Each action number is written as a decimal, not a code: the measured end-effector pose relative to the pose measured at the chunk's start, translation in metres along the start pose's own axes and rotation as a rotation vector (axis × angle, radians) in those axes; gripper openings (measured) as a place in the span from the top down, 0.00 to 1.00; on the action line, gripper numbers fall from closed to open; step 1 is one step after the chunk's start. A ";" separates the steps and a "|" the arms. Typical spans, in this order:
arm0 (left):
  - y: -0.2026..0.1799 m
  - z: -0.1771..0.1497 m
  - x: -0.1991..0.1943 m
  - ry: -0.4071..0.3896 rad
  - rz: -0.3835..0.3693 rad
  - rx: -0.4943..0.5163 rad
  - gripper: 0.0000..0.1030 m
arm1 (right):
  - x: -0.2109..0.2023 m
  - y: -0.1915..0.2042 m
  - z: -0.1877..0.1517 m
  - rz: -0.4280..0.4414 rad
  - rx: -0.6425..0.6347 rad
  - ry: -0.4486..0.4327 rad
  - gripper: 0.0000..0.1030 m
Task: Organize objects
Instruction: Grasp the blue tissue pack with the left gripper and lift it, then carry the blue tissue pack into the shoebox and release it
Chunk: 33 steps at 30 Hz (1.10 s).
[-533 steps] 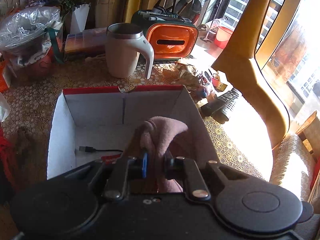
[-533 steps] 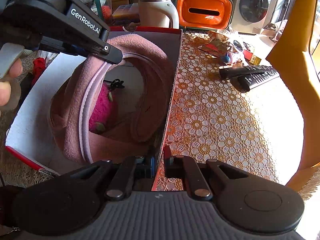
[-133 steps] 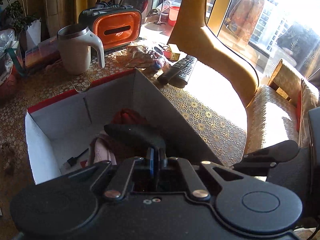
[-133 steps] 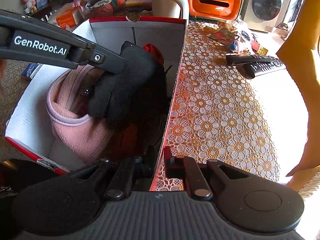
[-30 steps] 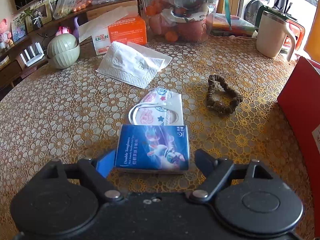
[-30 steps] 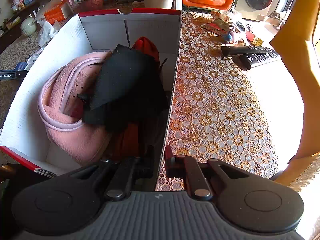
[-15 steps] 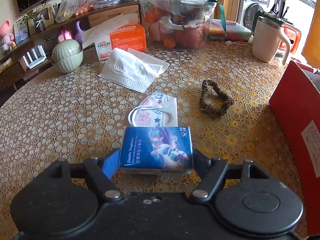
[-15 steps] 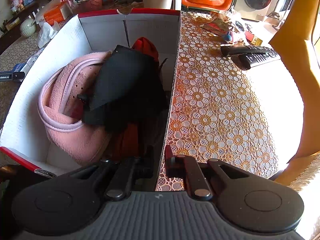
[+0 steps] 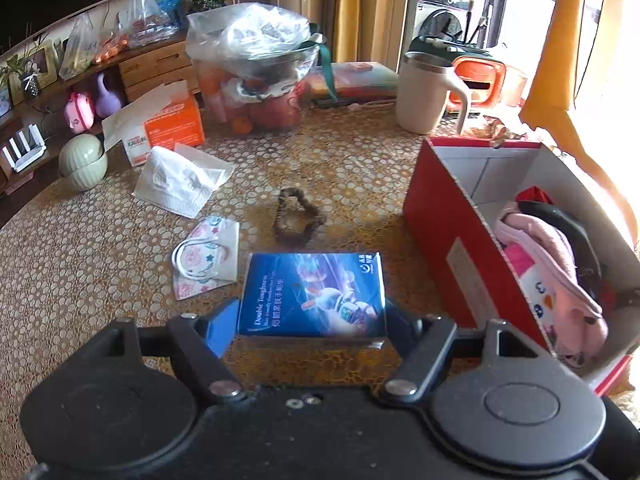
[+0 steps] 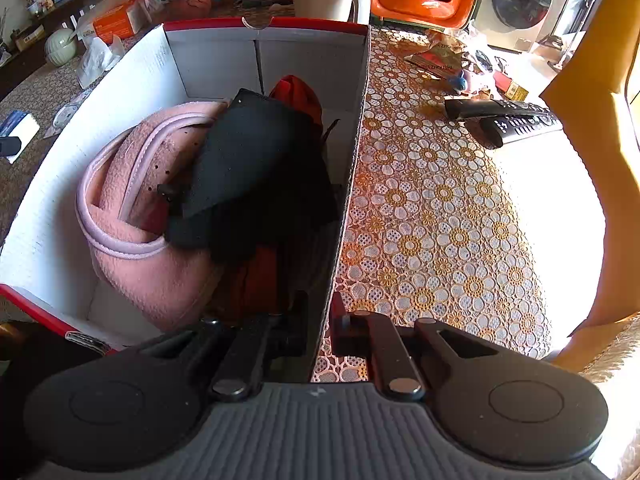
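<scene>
- left gripper [image 9: 312,320] spread wide, both pads pressed on the sides of a blue tissue pack [image 9: 314,294]; pack is clamped between them and looks lifted off the table [image 9: 80,248]
- pack sits flat, label up, printed text readable, near centre of the left wrist view
- red box [image 9: 460,240] stands to the right of the pack, just beside it, white inside
- in the box: pink fleece item [image 10: 140,216] on the left side, black cloth [image 10: 256,168] draped over it at the middle, something red [image 10: 298,94] poking up behind at the far side
- right gripper [image 10: 320,328] pressed nearly together, pinching the right wall of the box at its near end; one finger inside, one outside
- still on the table left of the box: patterned face mask [image 9: 206,258] just left of the pack, brown hair tie [image 9: 298,220] just beyond the pack, white tissue [image 9: 180,180] further left and far
- far side: orange tissue box [image 9: 168,124], green lidded bowl [image 9: 82,160], plastic-wrapped basket of fruit [image 9: 256,72], cream mug [image 9: 424,96], orange-fronted case [image 9: 478,80]
- right of the box, in the right wrist view: two black remotes [image 10: 508,118] lying together on the lace tablecloth, well apart from the box; small clutter beyond them, too small to tell
</scene>
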<state>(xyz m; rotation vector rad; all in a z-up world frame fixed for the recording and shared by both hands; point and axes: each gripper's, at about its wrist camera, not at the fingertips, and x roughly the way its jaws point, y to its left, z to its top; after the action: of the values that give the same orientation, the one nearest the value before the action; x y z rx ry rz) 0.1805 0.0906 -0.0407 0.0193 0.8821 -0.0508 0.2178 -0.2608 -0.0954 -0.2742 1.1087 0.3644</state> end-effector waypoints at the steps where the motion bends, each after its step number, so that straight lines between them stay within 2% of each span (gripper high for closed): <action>1: -0.007 0.002 -0.004 -0.004 -0.013 0.012 0.28 | 0.000 0.000 0.000 0.001 -0.002 -0.002 0.90; 8: -0.064 0.013 -0.030 -0.042 -0.095 0.123 0.28 | -0.002 0.003 -0.002 0.016 -0.019 -0.008 0.90; 15: -0.118 0.022 -0.037 -0.062 -0.164 0.223 0.28 | -0.004 0.002 -0.004 0.031 -0.024 -0.021 0.90; 25: -0.188 0.039 -0.019 -0.064 -0.234 0.321 0.28 | -0.005 -0.005 -0.009 0.059 -0.021 -0.037 0.90; 33: -0.218 0.048 0.015 -0.038 -0.218 0.335 0.28 | -0.005 -0.006 -0.009 0.067 -0.022 -0.042 0.90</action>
<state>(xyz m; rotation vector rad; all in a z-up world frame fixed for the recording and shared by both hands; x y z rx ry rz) 0.2159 -0.1297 -0.0209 0.2344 0.8270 -0.4007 0.2111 -0.2707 -0.0946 -0.2483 1.0749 0.4400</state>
